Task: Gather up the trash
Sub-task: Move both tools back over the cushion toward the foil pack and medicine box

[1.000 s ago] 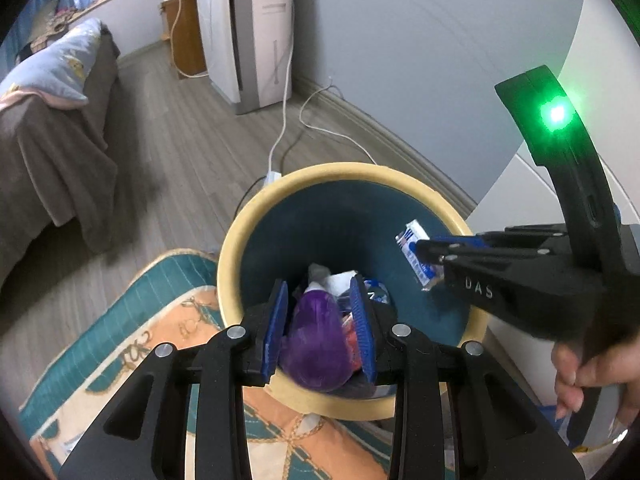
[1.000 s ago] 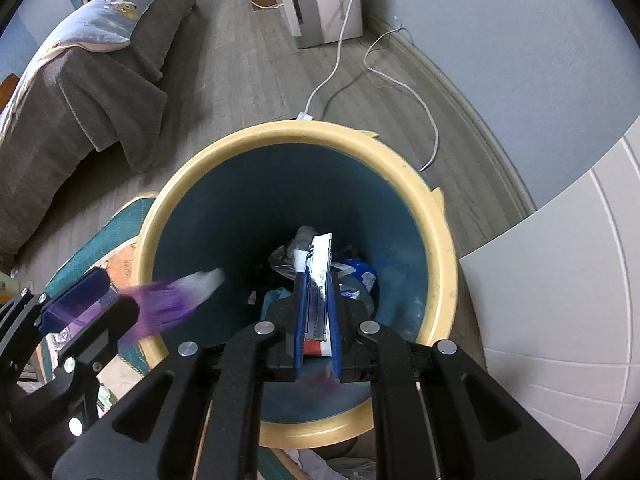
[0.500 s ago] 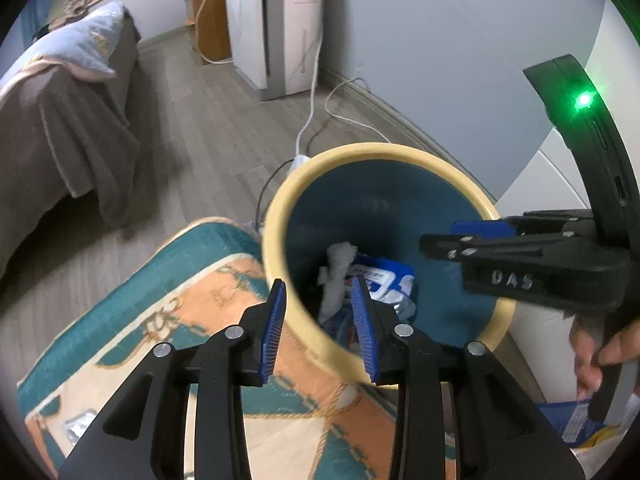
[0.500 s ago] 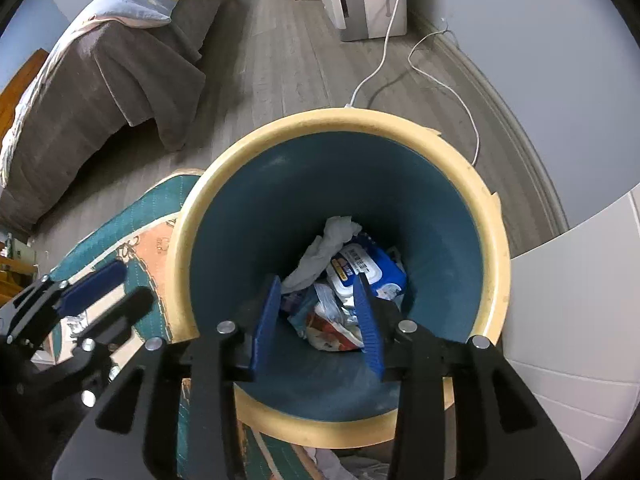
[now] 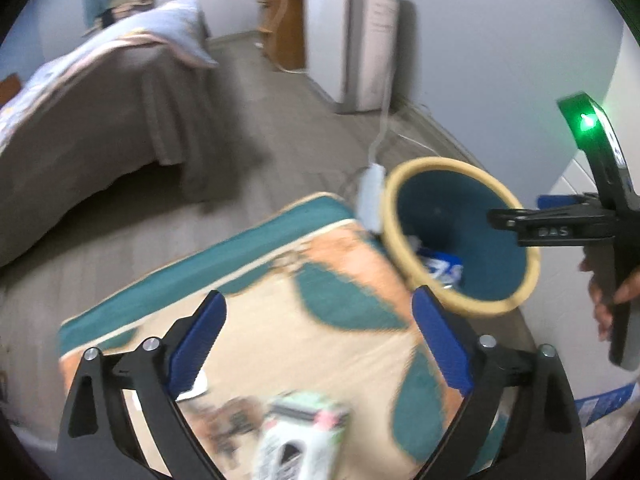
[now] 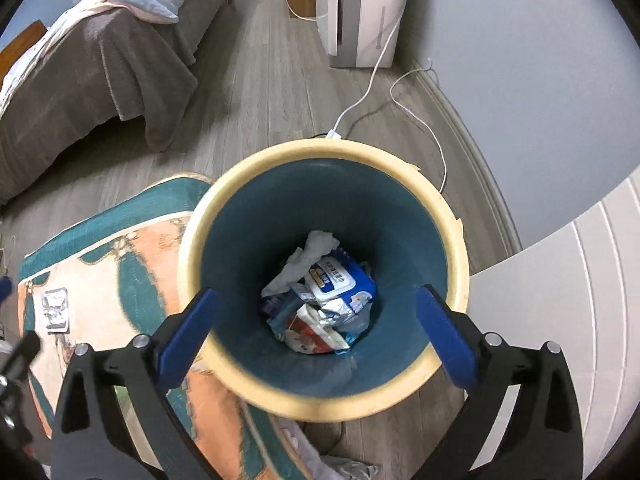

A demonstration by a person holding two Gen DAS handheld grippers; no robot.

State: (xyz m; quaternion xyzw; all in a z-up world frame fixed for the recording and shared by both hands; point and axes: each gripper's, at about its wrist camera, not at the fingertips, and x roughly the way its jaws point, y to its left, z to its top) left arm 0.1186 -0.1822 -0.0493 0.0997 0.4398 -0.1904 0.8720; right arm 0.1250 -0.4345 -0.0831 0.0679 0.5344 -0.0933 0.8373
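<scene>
A yellow-rimmed teal bin [image 6: 320, 148] stands on the floor by the rug. It holds a blue wipes pack [image 6: 340, 280], white tissue [image 6: 316, 244] and a red-white wrapper [image 6: 308, 332]. My right gripper [image 6: 316, 300] hovers over the bin mouth, its jaws opening wide with nothing between them. My left gripper [image 5: 318, 308] is off to the left of the bin [image 5: 394, 240], above the rug. Its jaws are also opening, with nothing between them. A blurred white-green packet [image 5: 300, 432] lies on the rug below it. A silver blister pack [image 6: 56, 308] lies farther left.
The orange and teal rug [image 5: 280, 272] covers the floor left of the bin. A bed with a grey cover [image 6: 88, 72] stands at the back left. A white appliance [image 6: 360, 8] and its cable [image 6: 380, 60] are by the wall, and a white cabinet [image 6: 560, 300] is at the right.
Both grippers opened wide: the purple item and the white-blue wrapper left the jaws over the bin. My left gripper swung left from the bin to over the rug. The right one rose slightly.
</scene>
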